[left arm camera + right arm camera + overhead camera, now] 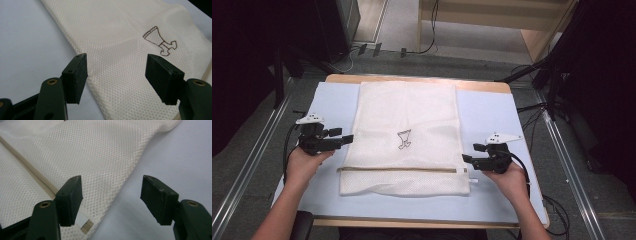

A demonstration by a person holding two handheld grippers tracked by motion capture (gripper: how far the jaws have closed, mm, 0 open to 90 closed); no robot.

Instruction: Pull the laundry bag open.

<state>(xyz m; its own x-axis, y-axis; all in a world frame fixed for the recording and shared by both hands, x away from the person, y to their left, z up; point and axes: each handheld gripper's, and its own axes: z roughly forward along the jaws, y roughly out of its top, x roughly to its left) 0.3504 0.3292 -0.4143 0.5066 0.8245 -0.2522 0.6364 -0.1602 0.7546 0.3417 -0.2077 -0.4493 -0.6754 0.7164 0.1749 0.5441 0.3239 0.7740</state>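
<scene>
A white mesh laundry bag (404, 135) lies flat in the middle of the table, with a small dark embroidered figure (404, 139) at its centre and a beige zipper (402, 170) running across near its front edge. My left gripper (346, 139) hovers open at the bag's left edge; in the left gripper view the mesh (120, 50) and the figure (161, 42) lie between and beyond its jaws. My right gripper (467, 152) stands open at the bag's right edge, near the zipper end (85, 226), with the mesh (95, 160) under its left jaw.
A pale blue mat (492, 115) covers the wooden table (412, 78) under the bag. Metal rails (572, 165) run along both sides on the floor. Cables and stand legs (532, 75) lie at the far right, with dark equipment at the far left.
</scene>
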